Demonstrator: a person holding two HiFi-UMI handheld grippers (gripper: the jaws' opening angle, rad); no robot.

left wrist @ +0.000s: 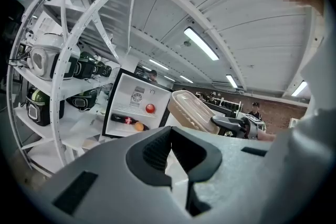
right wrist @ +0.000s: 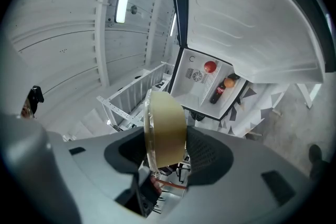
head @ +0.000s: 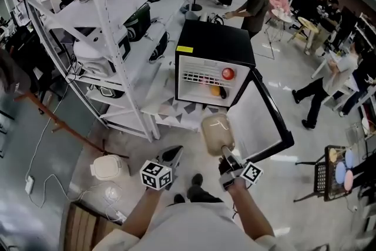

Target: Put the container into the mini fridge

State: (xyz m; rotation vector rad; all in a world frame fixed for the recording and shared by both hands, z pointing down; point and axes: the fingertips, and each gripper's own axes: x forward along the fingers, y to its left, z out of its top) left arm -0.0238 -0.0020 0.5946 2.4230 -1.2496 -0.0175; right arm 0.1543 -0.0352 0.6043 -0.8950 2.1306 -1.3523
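— Anything inside the container [head: 217, 133]?
— Can't tell (its walls are tan and cloudy). The right tongs [head: 225, 154] pinch it, in front of the open mini fridge [head: 214, 44]; the left tongs [head: 175, 154] are pressed together, empty.
— And in the fridge?
— A red fruit [head: 228, 73], an orange [head: 215, 90] and a bottle [right wrist: 218, 93].

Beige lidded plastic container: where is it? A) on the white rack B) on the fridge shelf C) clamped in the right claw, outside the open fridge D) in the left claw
C: the beige lidded plastic container sits between the right claw's pads, short of the open black mini fridge.
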